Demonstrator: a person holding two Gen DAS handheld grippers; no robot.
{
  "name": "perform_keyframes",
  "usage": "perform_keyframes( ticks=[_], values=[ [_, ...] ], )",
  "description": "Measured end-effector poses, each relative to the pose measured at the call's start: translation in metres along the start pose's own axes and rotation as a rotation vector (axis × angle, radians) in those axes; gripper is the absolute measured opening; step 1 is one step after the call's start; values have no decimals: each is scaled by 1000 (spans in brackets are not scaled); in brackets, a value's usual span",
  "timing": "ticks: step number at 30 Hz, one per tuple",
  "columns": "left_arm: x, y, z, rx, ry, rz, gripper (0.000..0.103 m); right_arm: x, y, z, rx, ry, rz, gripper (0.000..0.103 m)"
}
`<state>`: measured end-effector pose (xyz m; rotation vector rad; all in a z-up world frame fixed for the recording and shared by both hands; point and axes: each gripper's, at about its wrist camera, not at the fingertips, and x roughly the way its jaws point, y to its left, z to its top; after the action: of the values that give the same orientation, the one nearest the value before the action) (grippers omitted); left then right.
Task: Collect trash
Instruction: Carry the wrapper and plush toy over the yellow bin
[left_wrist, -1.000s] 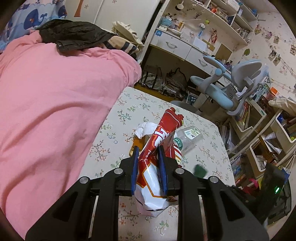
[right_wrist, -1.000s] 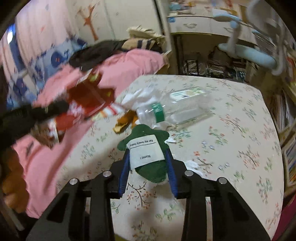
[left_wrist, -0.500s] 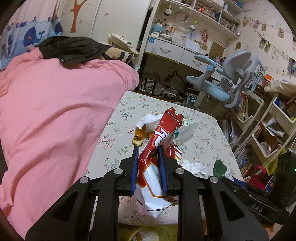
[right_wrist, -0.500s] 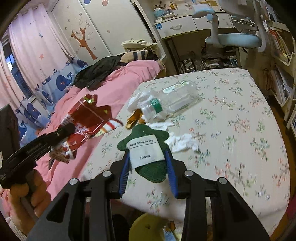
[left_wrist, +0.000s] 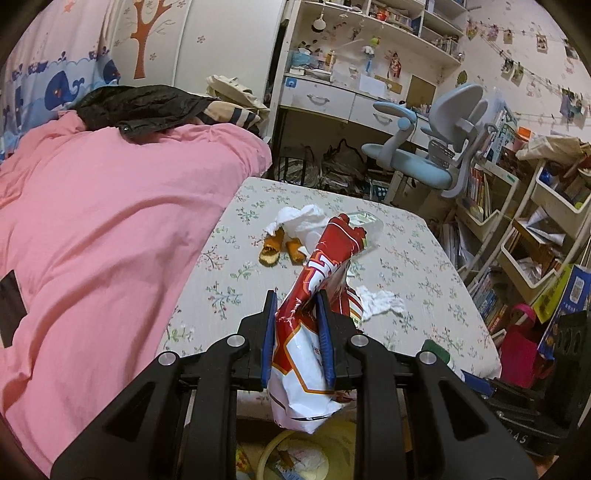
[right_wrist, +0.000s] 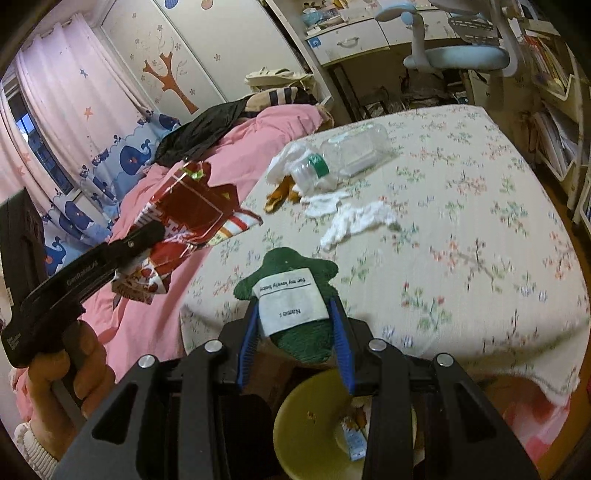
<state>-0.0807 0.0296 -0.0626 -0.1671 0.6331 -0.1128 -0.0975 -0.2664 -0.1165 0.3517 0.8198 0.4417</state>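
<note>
Left wrist view: your left gripper (left_wrist: 297, 332) is clamped on a red and white snack bag (left_wrist: 312, 325), held off the near edge of the flowered table (left_wrist: 436, 295), above a yellow bin (left_wrist: 295, 456) on the floor below that edge. Your right gripper (right_wrist: 295, 338) squeezes a green cloth piece with a white label (right_wrist: 290, 295), also just off the table's near edge and over the same bin. On the table, nearest that edge, lies crumpled white tissue (right_wrist: 354, 221); beyond it orange peel scraps (left_wrist: 279, 249) and a clear plastic bottle (right_wrist: 343, 158) on its side. A pink quilt (left_wrist: 92, 236) lies left of the table.
</note>
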Motion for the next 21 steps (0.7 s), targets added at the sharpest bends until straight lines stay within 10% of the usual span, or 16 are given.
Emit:
perform_keyframes(
  ticks=[21],
  values=[
    [-17, -14, -30, 57, 12, 11, 20, 13, 11, -73, 16, 203, 13, 45]
  ],
)
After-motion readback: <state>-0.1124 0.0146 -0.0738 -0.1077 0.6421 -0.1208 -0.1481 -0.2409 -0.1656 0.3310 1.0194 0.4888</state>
